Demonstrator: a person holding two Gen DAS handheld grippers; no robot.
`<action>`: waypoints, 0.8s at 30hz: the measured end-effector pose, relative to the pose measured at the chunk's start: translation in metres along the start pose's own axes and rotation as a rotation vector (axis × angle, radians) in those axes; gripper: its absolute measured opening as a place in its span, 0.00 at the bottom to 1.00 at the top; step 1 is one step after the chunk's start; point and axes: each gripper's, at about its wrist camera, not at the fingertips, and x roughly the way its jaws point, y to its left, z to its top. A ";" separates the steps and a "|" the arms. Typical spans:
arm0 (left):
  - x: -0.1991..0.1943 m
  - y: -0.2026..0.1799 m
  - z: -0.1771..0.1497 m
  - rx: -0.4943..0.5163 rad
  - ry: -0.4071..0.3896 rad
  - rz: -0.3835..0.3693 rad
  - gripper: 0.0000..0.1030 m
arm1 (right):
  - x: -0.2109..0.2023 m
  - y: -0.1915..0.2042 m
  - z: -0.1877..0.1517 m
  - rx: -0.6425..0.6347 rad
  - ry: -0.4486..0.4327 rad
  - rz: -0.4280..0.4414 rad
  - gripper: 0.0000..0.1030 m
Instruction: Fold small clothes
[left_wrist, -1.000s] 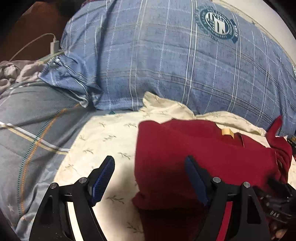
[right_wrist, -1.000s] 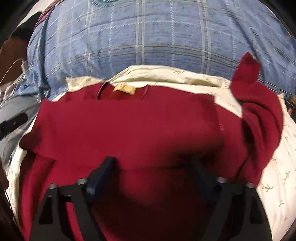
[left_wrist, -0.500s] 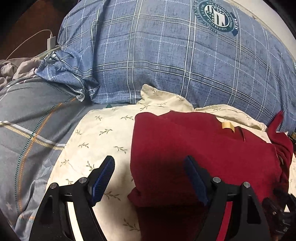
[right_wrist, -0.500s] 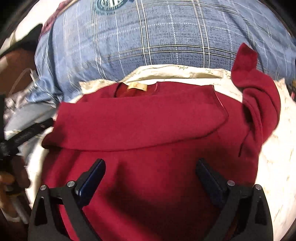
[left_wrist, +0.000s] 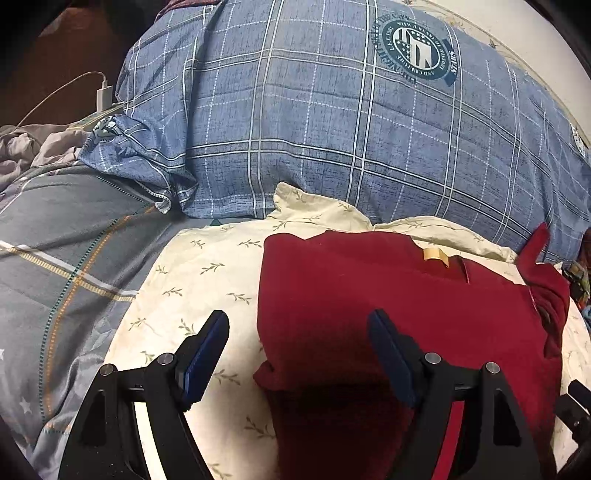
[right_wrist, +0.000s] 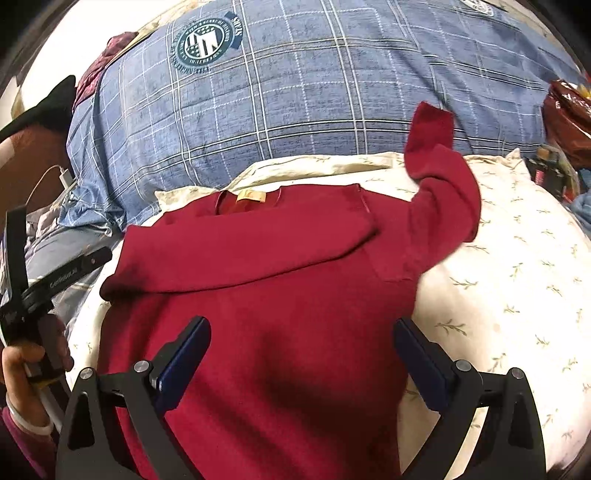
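from my seat at the feeds, the red sweater (right_wrist: 280, 295) lay face up on the cream leaf-print sheet (right_wrist: 517, 295), its neck with the tan label (right_wrist: 251, 196) pointing away from me toward the blue plaid pillow (right_wrist: 314, 92). one sleeve was folded flat across the chest, its cuff end reaching the sweater's edge on the left side. the other sleeve (right_wrist: 443, 177) stood bunched up at the right shoulder, its cuff tipped against the pillow. my right claw (right_wrist: 301, 356) hung over the lower body of the sweater with its jaws spread wide and nothing between them; i could not tell whether the pads touched the cloth. through the left wrist camera, the left claw (left_wrist: 297, 354) was likewise wide open and gripping nothing, straddling the sweater's (left_wrist: 388, 314) folded left edge, one blue pad over the bare sheet (left_wrist: 207, 280) and the other over the red fabric. the label (left_wrist: 436, 254) and the raised sleeve (left_wrist: 539, 251) showed at the far right of that view. the pillow (left_wrist: 332, 129) carried a round teal crest (left_wrist: 415, 50) near its top. to the left of the sheet lay a grey quilt with orange and white stripes (left_wrist: 66, 288), and behind it a white charger plug with its cable (left_wrist: 103, 94) sat beside some crumpled grey cloth (left_wrist: 26, 147). in the right wrist view, the person's hand (right_wrist: 26, 369) gripped the black handle of the left tool at the frame's left edge.
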 end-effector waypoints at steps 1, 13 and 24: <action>-0.004 0.001 0.000 -0.001 -0.002 -0.003 0.75 | -0.003 0.003 -0.001 -0.011 -0.004 -0.004 0.97; -0.069 0.006 -0.015 0.046 -0.056 -0.006 0.75 | -0.044 0.028 -0.002 -0.078 -0.081 -0.023 0.97; -0.134 0.007 -0.016 -0.004 -0.132 -0.085 0.75 | -0.103 0.046 -0.003 -0.118 -0.157 -0.072 0.97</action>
